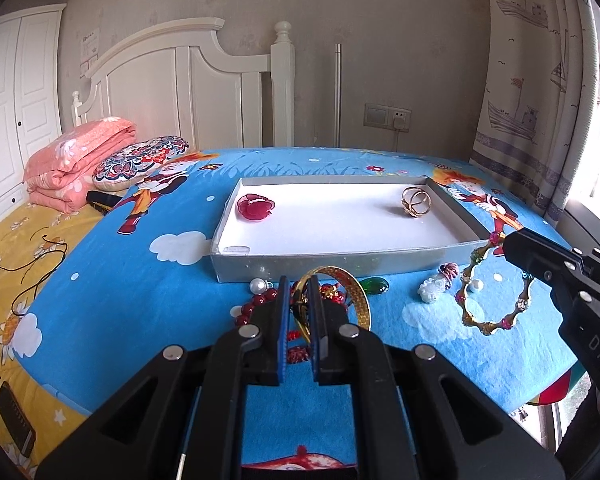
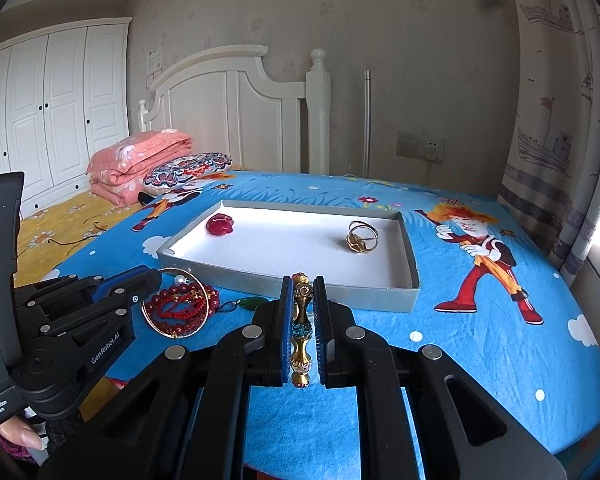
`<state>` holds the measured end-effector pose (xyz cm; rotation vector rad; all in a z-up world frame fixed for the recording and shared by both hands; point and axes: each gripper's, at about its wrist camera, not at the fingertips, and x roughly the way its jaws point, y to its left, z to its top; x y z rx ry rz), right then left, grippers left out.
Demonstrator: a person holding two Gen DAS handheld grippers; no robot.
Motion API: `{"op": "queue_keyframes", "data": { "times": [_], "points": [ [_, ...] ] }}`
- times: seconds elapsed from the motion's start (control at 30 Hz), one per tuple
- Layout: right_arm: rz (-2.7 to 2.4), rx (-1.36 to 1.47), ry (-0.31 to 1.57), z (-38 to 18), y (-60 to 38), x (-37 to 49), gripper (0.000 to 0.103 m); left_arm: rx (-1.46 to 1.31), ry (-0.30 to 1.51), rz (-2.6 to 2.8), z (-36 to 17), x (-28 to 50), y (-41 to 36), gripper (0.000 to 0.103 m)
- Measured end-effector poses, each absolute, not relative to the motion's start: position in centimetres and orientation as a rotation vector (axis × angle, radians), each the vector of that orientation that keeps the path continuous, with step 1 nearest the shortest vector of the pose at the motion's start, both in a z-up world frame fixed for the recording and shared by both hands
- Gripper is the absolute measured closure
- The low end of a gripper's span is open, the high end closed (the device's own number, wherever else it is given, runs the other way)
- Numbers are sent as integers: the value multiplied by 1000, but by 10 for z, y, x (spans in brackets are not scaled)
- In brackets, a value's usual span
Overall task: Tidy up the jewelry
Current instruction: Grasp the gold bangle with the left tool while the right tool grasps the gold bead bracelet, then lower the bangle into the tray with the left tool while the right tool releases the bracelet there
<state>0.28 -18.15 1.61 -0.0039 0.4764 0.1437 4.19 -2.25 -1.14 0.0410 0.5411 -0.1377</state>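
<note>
A shallow grey tray (image 1: 340, 266) with a white floor lies on the blue cartoon sheet; it also shows in the right wrist view (image 2: 408, 294). In it are a red heart piece (image 1: 255, 207) and a gold ring (image 1: 416, 201). My left gripper (image 1: 299, 300) is shut on a gold bangle (image 1: 358, 294), above a red bead bracelet (image 1: 256, 304). My right gripper (image 2: 302, 296) is shut on a gold jewelled segmented bangle (image 2: 302, 332), whose loop shows in the left wrist view (image 1: 496, 320).
Loose on the sheet before the tray: a green stone (image 1: 374, 285), a white pendant (image 1: 436, 286), pearls (image 1: 257, 286). A folded pink quilt (image 1: 76, 164) and patterned cushion (image 1: 140, 162) lie far left. A curtain (image 1: 540, 80) hangs right.
</note>
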Motion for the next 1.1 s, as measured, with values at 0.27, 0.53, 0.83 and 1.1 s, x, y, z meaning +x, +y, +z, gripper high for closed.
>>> {"op": "queue_keyframes", "data": {
  "times": [0.27,0.53,0.83,1.1],
  "points": [
    [131,-22,451,22,-181,19,92,29,525,-148,7,62,-27,94],
    [119,-56,430,35,-181,55,92,44,491,-139,31,100,-35,94],
    [115,-81,471,34,-178,116,92,39,586,-117,23,173,-39,94],
    [117,-59,541,24,-178,161,92,14,673,-114,9,215,-38,94]
  ]
}}
